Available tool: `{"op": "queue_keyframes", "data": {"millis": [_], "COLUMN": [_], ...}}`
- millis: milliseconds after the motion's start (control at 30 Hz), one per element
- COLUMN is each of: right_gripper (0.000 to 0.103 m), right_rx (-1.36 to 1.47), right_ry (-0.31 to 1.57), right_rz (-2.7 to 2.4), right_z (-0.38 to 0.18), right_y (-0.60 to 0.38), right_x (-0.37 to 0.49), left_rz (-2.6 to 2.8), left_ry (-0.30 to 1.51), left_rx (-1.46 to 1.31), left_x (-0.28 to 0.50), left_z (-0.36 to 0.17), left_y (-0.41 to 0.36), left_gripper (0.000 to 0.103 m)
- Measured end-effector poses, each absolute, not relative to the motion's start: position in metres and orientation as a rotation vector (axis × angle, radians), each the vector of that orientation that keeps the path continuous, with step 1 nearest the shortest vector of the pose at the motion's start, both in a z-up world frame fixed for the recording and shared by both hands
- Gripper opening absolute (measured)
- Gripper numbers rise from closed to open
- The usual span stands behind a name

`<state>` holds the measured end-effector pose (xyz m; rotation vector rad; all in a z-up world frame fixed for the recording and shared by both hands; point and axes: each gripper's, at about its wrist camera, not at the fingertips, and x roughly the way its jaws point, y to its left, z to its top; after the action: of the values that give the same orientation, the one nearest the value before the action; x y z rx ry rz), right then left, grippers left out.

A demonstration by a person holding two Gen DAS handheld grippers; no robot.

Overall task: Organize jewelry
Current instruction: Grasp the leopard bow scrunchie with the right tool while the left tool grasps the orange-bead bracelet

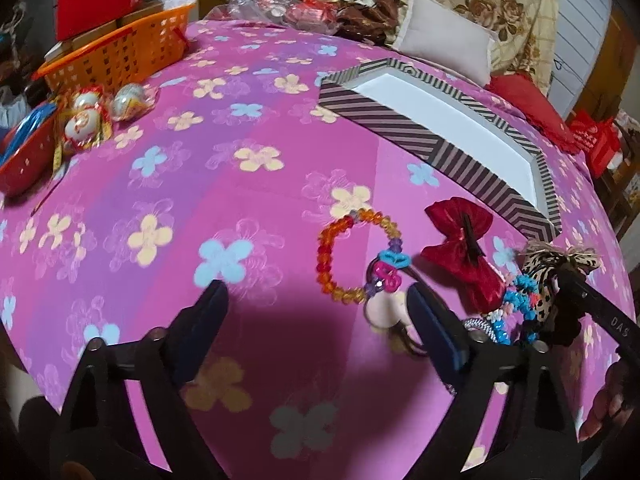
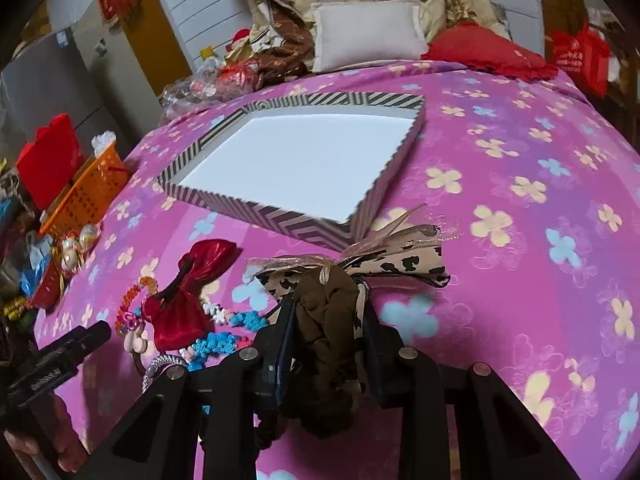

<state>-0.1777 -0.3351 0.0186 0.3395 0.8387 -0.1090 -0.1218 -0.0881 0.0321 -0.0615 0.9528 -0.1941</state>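
The striped box (image 2: 276,216) lies empty toward the far edge of the bed (image 2: 520,300). The right gripper (image 2: 326,320) has closed on the soft, light brown scrunchie (image 2: 328,312) of the leopard bow (image 2: 400,264), a sound hold since the ribbon would slip. Only the left view shows the left gripper (image 1: 316,300), wide open and empty, beside the bead bracelet (image 1: 352,256) near the front edge.

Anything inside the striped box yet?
Nothing shows inside the striped box: its white floor is bare in the right wrist view. The strip just behind the near wall is hidden. The jewelry pile lies outside, on the bedspread.
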Motion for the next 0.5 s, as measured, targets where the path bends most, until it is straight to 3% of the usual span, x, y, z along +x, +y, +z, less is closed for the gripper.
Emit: {"op": "queue_keyframes", "data": {"millis": [233, 300, 500], "right_gripper": [0.029, 0.029, 0.029], "right_rx": [0.357, 0.361, 0.364], "right_ry": [0.840, 0.842, 0.842], "right_rz": [-0.103, -0.101, -0.099], "right_z": [0.020, 0.019, 0.020], "right_y": [-0.340, -0.340, -0.339], "right_x": [-0.181, -0.181, -0.182], "left_rz": [-0.305, -0.335, -0.390], "left_ry": [0.924, 0.934, 1.004], "left_rx": [0.099, 0.150, 0.159], "left_x": [-0.116, -0.112, -0.098], "left_z": [0.037, 0.035, 0.019], "left_y": [-0.119, -0.128, -0.131], "left_gripper": [0.073, 0.055, 0.019]}}
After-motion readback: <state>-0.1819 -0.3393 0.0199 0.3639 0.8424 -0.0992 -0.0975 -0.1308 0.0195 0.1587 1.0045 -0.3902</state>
